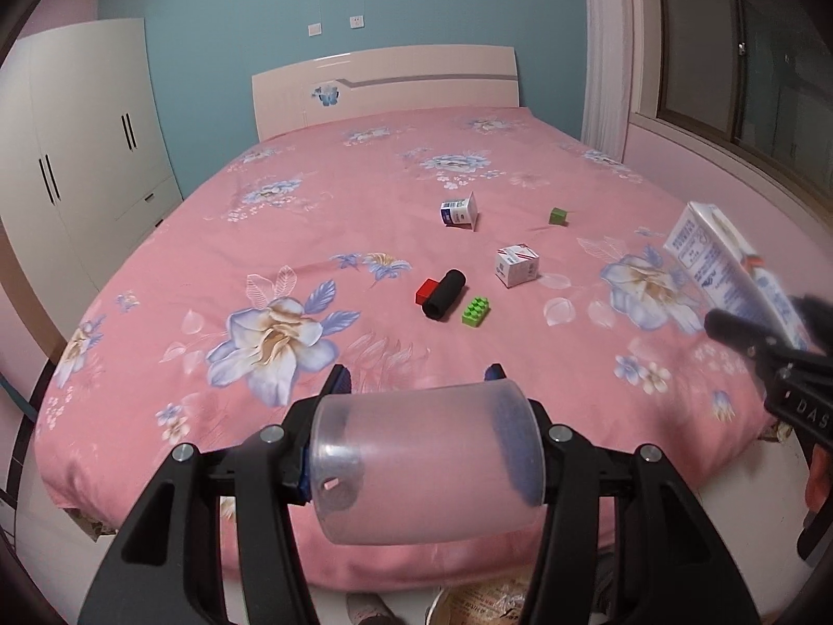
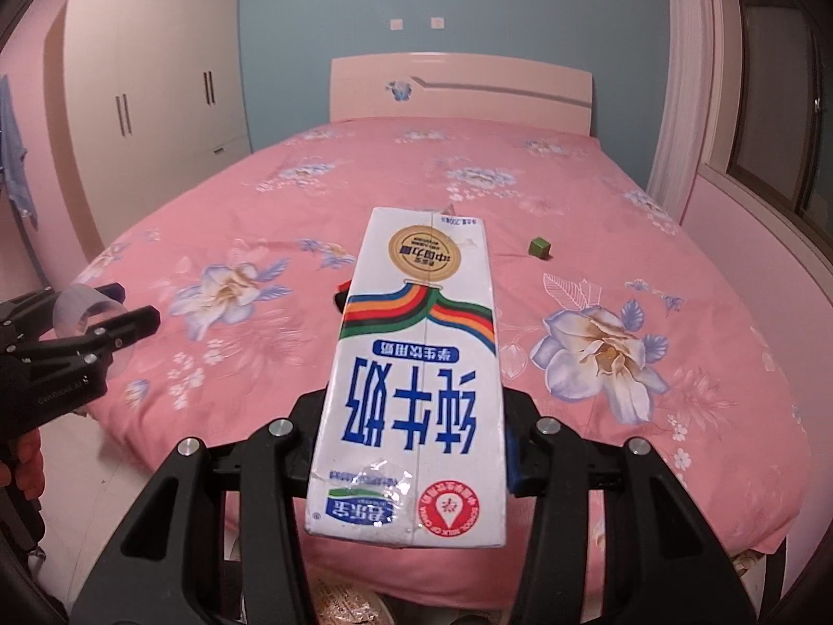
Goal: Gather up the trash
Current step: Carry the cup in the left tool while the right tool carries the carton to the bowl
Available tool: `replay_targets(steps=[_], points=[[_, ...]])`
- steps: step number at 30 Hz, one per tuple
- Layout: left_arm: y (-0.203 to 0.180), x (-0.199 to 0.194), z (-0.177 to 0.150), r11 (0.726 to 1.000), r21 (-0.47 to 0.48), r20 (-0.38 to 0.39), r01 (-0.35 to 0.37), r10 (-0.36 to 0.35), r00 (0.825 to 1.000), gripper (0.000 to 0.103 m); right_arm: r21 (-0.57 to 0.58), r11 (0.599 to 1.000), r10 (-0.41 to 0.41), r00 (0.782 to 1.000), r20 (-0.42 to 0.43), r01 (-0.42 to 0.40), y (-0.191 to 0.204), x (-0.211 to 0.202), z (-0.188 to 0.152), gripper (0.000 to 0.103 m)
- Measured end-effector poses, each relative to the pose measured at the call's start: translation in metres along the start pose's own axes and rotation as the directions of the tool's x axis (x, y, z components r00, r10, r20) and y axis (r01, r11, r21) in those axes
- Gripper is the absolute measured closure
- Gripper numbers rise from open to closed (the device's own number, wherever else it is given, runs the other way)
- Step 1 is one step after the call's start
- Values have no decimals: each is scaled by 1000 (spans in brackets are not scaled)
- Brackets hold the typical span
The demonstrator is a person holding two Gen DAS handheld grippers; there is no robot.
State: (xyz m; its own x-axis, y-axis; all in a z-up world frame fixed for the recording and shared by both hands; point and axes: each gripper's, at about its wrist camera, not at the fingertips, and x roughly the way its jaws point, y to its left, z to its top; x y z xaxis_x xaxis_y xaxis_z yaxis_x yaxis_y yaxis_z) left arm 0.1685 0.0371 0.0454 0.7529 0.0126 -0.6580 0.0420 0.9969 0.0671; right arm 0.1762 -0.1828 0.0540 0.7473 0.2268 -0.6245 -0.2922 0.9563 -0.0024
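Big bed with pink floral cover (image 1: 364, 198) fills both views, glossy white headboard (image 1: 385, 86) at 12 o'clock, white wardrobe with dark handles (image 1: 88, 146) at 9–10 o'clock, teal wall behind.

Right gripper (image 2: 411, 448), black two-finger claw, clamped on tall white milk carton with blue characters and rainbow stripes (image 2: 416, 364); carton lies lengthwise between the jaws, print upside down, gold seal end pointing toward 12. Same carton shows at 3 o'clock in left view (image 1: 729, 271), blurred.

Left gripper (image 1: 421, 448), black claw, clamped on clear frosted plastic cup (image 1: 427, 463) held sideways across the jaws, off the bed, at 6 o'clock; seen at 9 o'clock in right view (image 2: 83, 312).

On the bed, left view centre: black cylinder roll (image 1: 442, 294) with red block (image 1: 426, 290) touching at its 9 and green studded brick (image 1: 476, 311) just beside at its 4. White small box with red-blue print (image 1: 516, 264) near, at 2 o'clock of the roll. White yoghurt-style tub on its side (image 1: 459, 211) further toward 12. Small green cube (image 1: 557, 216) at its 3, apart.
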Motion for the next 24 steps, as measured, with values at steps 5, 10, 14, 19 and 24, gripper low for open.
replay_targets(steps=[5,10,14,19,24], points=[[-3,-31,-19,1000,18,8,-17,17,1000,47,-44,999,19,1000,13,-19,13,-33,-17,54],[-8,-53,-34,999,37,17,-30,29,999,47,-62,997,41,999,20,-39,19,-56,-32,54],[-11,-65,-46,999,44,14,-28,28,1000,47,-72,996,56,998,13,-55,21,-68,-45,54],[-15,-65,-63,998,57,-6,-40,40,999,47,-83,995,60,998,-11,-61,22,-69,-60,54],[-19,-47,-83,996,74,-63,-49,53,997,47,-98,993,59,997,-59,-65,25,-59,-77,54]])
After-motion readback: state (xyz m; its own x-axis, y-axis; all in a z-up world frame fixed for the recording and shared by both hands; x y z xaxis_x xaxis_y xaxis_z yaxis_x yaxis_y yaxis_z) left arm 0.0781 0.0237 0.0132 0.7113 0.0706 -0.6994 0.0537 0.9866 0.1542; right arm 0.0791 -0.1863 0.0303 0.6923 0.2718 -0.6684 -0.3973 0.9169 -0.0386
